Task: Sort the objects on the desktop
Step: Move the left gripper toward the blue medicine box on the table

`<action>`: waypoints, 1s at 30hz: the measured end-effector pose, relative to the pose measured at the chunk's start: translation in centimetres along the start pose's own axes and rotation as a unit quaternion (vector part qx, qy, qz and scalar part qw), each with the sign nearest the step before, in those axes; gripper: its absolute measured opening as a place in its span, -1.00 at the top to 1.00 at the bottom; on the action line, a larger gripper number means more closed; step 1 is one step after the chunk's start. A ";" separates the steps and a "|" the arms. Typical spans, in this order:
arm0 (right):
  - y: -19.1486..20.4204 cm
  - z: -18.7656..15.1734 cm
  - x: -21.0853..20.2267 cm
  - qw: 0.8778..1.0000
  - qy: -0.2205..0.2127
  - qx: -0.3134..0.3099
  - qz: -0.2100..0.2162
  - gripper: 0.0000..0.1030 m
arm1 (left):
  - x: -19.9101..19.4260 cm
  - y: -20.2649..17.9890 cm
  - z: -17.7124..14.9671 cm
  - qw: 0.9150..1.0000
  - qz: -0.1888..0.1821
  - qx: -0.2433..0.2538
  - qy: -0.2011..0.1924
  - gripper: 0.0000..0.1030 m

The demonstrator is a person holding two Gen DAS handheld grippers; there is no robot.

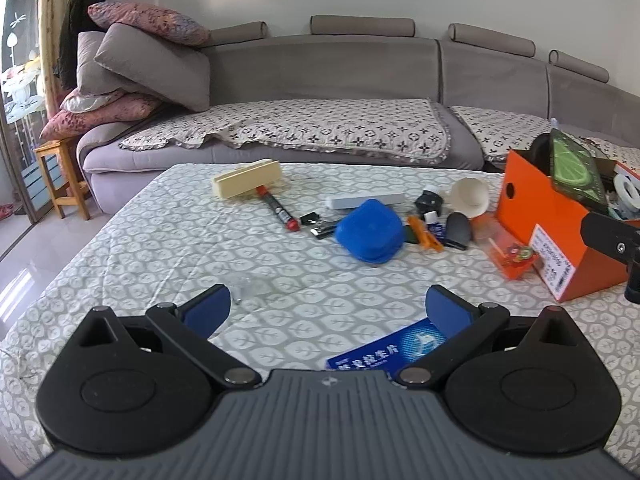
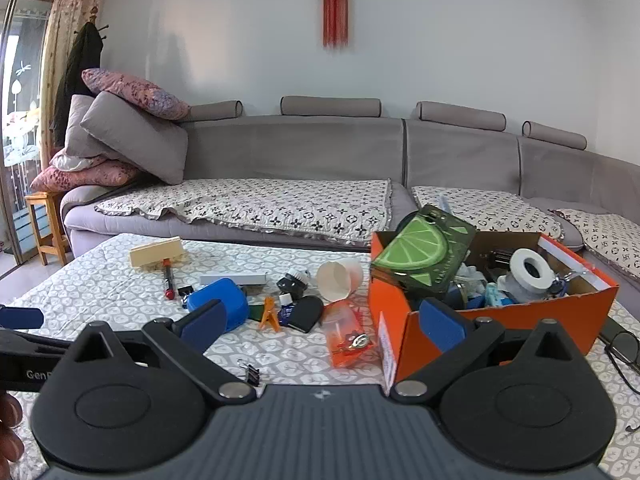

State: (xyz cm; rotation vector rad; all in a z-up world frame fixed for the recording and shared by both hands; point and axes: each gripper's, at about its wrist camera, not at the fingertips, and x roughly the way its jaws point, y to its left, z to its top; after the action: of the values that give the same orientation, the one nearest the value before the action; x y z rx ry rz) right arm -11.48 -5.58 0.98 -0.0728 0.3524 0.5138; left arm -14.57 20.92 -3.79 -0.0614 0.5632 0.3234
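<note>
An orange box (image 2: pixel 496 332) at the table's right holds a lime-print case (image 2: pixel 420 256), a white tape roll (image 2: pixel 530 272) and small items; it shows too in the left wrist view, orange box (image 1: pixel 548 216). Loose things lie mid-table: a blue case (image 1: pixel 370 232), red marker (image 1: pixel 278 206), cream block (image 1: pixel 246 180), paper cup (image 1: pixel 470 196), orange clip (image 1: pixel 426 234). My left gripper (image 1: pixel 328 308) is open above the cloth, a blue card (image 1: pixel 384 350) under its right finger and a clear lump (image 1: pixel 248 288) by its left finger. My right gripper (image 2: pixel 320 320) is open and empty, its right finger against the box's front.
A grey sofa (image 1: pixel 320 92) with stacked cushions (image 1: pixel 132 72) runs behind the table. A wooden stool (image 1: pixel 60 176) stands at left. Glasses (image 2: pixel 622 350) lie right of the box, a binder clip (image 2: pixel 250 372) near the right gripper. Patterned cloth (image 1: pixel 140 248) covers the table.
</note>
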 end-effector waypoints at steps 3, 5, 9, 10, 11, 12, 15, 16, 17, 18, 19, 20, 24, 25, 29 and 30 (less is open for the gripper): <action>-0.4 0.0 -0.2 1.000 -0.001 0.002 -0.002 -1.00 | 0.0 -0.5 -0.1 1.000 -0.001 0.003 0.001 -1.00; -0.8 -0.1 -0.3 1.000 -0.003 0.003 -0.003 -1.00 | 0.0 -0.9 0.0 1.000 -0.002 0.003 0.002 -1.00; -1.2 -0.1 -0.5 1.000 -0.005 0.008 -0.006 -1.00 | -0.3 -1.7 0.2 1.000 -0.007 0.007 -0.004 -1.00; -1.4 0.0 -0.6 1.000 -0.007 0.009 -0.006 -1.00 | -0.4 -1.9 0.2 1.000 -0.007 0.008 -0.005 -1.00; -1.5 0.0 -0.6 1.000 -0.008 0.010 -0.007 -1.00 | -0.4 -2.1 0.3 1.000 -0.008 0.009 -0.006 -1.00; -1.5 0.0 -0.7 1.000 -0.009 0.011 -0.007 -1.00 | -0.5 -2.2 0.3 1.000 -0.009 0.010 -0.006 -1.00; -1.9 0.0 -0.8 1.000 -0.010 0.013 -0.008 -1.00 | -0.5 -2.6 0.3 1.000 -0.009 0.010 -0.006 -1.00; -1.9 0.0 -0.8 1.000 -0.010 0.014 -0.008 -1.00 | -0.5 -2.7 0.3 1.000 -0.008 0.010 -0.006 -1.00; -2.0 0.0 -0.8 1.000 -0.010 0.014 -0.008 -1.00 | -0.5 -2.8 0.3 1.000 -0.007 0.010 -0.005 -1.00; -2.0 -0.1 -0.8 1.000 -0.010 0.014 -0.008 -1.00 | -0.5 -2.8 0.2 1.000 -0.007 0.010 -0.004 -1.00; -2.0 -0.1 -0.7 1.000 -0.010 0.013 -0.008 -1.00 | -0.5 -2.7 0.1 1.000 -0.006 0.010 -0.003 -1.00; -2.0 -0.2 -0.7 1.000 -0.009 0.013 -0.007 -1.00 | -0.4 -2.8 0.1 1.000 -0.004 0.009 -0.001 -1.00; -1.8 -0.2 -0.6 1.000 -0.007 0.009 -0.004 -1.00 | 0.0 -2.6 -0.3 1.000 0.001 0.006 0.007 -1.00; -1.6 -0.2 -0.5 1.000 -0.006 0.009 -0.003 -1.00 | -0.1 -2.6 -0.4 1.000 0.002 0.006 0.008 -1.00; -1.2 -0.2 -0.3 1.000 -0.001 0.006 -0.001 -1.00 | 0.0 -2.3 -0.5 1.000 0.002 0.003 0.011 -1.00; -1.1 -0.2 -0.2 1.000 -0.001 0.005 -0.001 -1.00 | 0.0 -2.2 -0.5 1.000 0.002 0.001 0.011 -1.00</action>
State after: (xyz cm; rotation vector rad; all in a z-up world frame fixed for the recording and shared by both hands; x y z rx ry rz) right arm -11.18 -6.69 0.82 -0.0629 0.3536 0.5103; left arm -14.14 18.77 -4.30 -0.0613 0.5862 0.3260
